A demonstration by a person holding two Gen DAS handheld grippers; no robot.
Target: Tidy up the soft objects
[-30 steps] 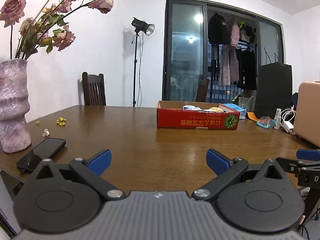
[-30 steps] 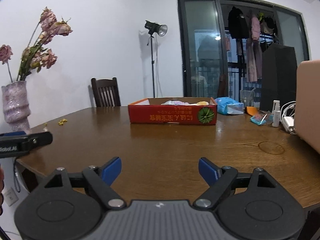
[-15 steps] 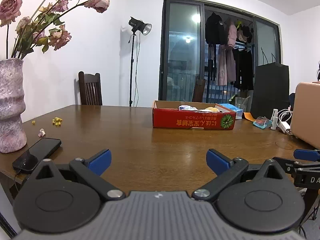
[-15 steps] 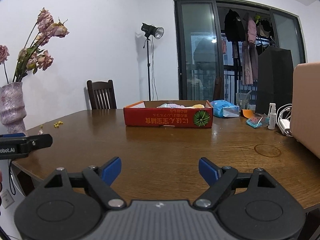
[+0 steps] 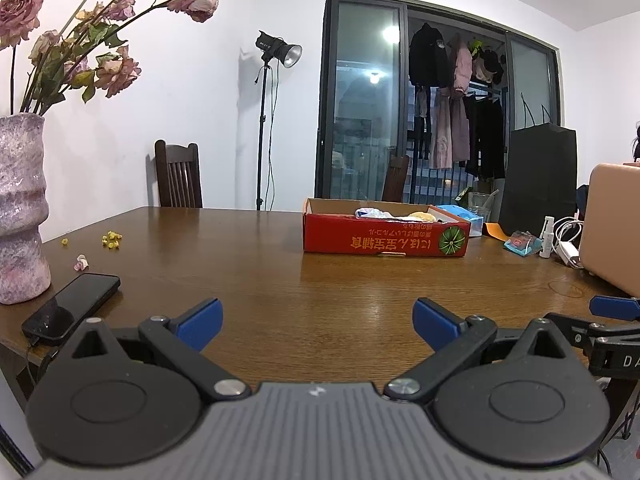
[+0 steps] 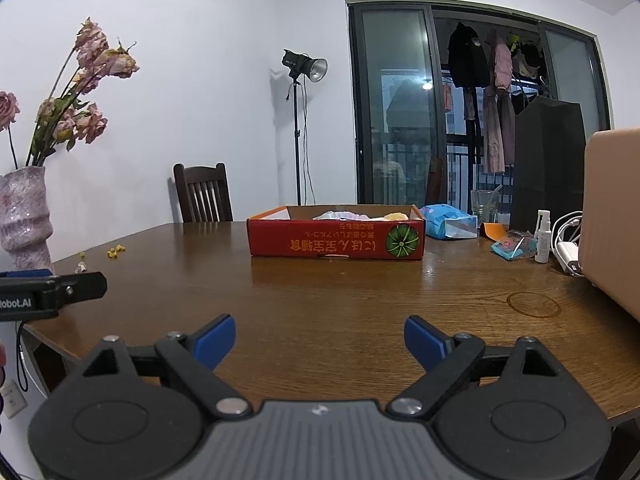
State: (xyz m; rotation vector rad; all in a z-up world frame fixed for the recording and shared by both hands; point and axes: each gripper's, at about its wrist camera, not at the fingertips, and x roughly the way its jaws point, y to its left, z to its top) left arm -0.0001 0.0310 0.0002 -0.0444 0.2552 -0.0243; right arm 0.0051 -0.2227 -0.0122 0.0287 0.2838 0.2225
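A shallow red cardboard box [image 5: 384, 236] [image 6: 336, 236] stands on the far side of the brown wooden table [image 5: 280, 280] [image 6: 340, 292]. Soft items lie inside it: a pale bundle [image 5: 370, 213] [image 6: 340, 215] and a yellow piece [image 5: 420, 215] [image 6: 397, 216], mostly hidden by the box wall. My left gripper [image 5: 316, 320] hovers over the near table edge, open and empty. My right gripper [image 6: 318, 338] is beside it, its jaws opening with nothing between them. Each gripper's blue fingertips [image 5: 612, 307] [image 6: 26, 273] show at the edge of the other view.
A pink vase [image 5: 20, 208] with dried roses and a black phone [image 5: 72, 309] sit at the near left. Fallen petals [image 5: 111, 239] lie beyond. At the right are a tan case [image 5: 612, 224], a blue tissue pack [image 6: 448, 220], a spray bottle [image 6: 543, 236], cables and a black bag [image 5: 538, 180].
Both views shifted slightly as the grippers tilted a little; the box and the other things on the table stay where they were. Both grippers remain open.
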